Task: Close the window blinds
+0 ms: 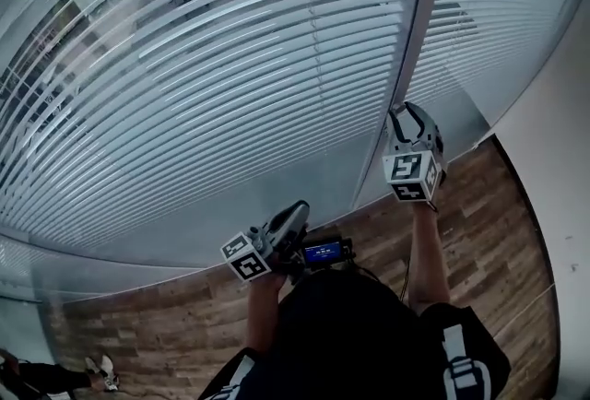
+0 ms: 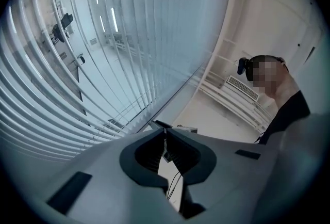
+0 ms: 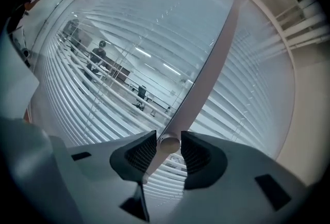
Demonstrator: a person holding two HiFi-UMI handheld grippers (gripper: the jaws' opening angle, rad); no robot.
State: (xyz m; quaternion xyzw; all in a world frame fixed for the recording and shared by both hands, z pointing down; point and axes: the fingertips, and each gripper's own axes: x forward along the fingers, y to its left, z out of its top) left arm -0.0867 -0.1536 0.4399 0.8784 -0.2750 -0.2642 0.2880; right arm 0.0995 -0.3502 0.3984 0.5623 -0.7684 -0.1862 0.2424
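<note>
Head view, entry one?
— Blinds (image 1: pixel 230 85): white, horizontal slats (image 1: pixel 277 39) tilted part open, spread over the window from far left to an upright divider (image 1: pixel 419 39). More slats to the right of it. Dark room shapes visible through the gaps at upper left.

Control fitting?
— Wand (image 3: pixel 206 78): pale rod, slanting down from upper right in right gripper view, hanging in front of the slats. Rounded lower end lodged between the jaws.

Right gripper, state?
— Right gripper (image 3: pixel 169 140): up at the foot of the divider in head view (image 1: pixel 410 112). Jaws fairly wide, closed on the wand's tip, one pad at each side of it.

Left gripper?
— Left gripper (image 2: pixel 165 129): lower and nearer the body in head view (image 1: pixel 297 212), well apart from the wand, aimed toward the blinds' bottom edge. Jaws nearly together, only a thin slit, nothing held.

Surroundings?
— Floor (image 1: pixel 479 214): wood planks, below the window. Wall (image 1: pixel 558 149): plain white, far right. Screen (image 1: pixel 324 252): small, blue-lit, just beside the left gripper, at the chest. Black top (image 1: pixel 350 324), bottom centre.

Beyond the slats, right gripper view?
— Chair (image 3: pixel 142 93): dark, in a lit room. Remainder too small to list.
</note>
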